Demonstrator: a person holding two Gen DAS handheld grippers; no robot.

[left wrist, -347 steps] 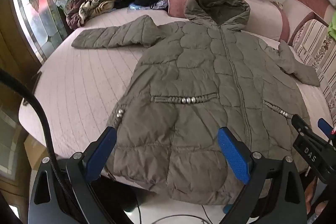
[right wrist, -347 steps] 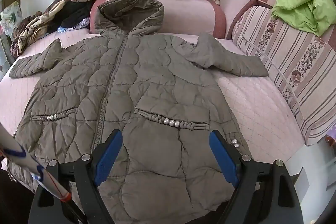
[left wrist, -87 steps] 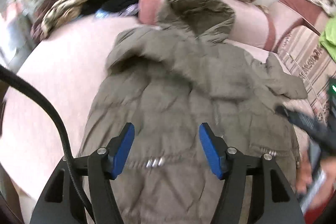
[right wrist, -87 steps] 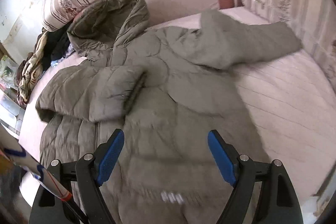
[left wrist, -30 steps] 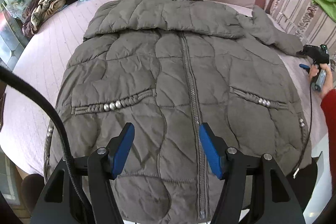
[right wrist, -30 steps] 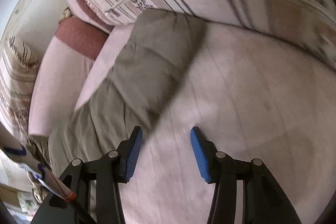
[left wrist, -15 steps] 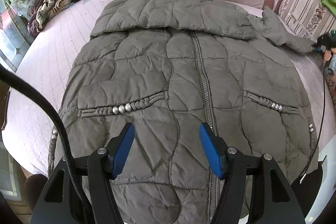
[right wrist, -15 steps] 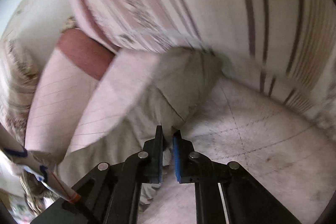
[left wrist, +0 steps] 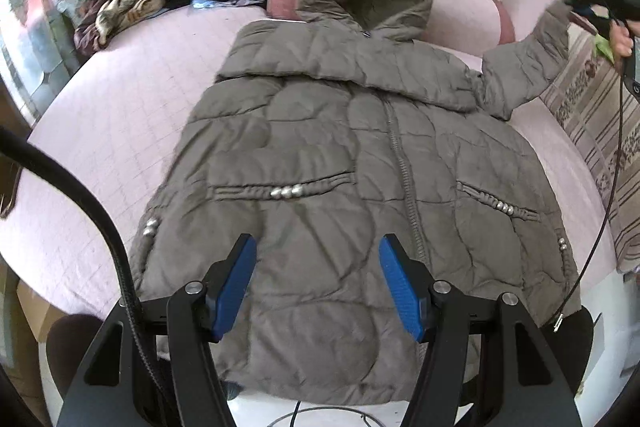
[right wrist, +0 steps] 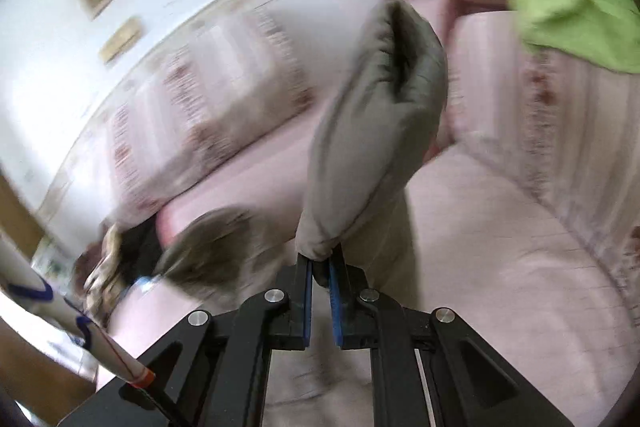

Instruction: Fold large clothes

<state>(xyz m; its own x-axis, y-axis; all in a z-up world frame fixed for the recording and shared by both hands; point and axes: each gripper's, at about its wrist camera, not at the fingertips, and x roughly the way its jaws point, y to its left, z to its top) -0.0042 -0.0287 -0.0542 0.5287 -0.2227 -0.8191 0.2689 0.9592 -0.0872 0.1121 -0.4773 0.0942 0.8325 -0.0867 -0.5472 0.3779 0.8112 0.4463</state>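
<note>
One sleeve (right wrist: 372, 131) of the coat (left wrist: 340, 195) lying flat on the bed (left wrist: 100, 115) is being pinched by my right gripper (right wrist: 320, 279) so I can fold it in, while my left gripper (left wrist: 316, 283) is hanging spread wide, holding nothing.

Soft daylight, fisheye bending and dark corners, heavy motion blur (right wrist view especially).
</note>
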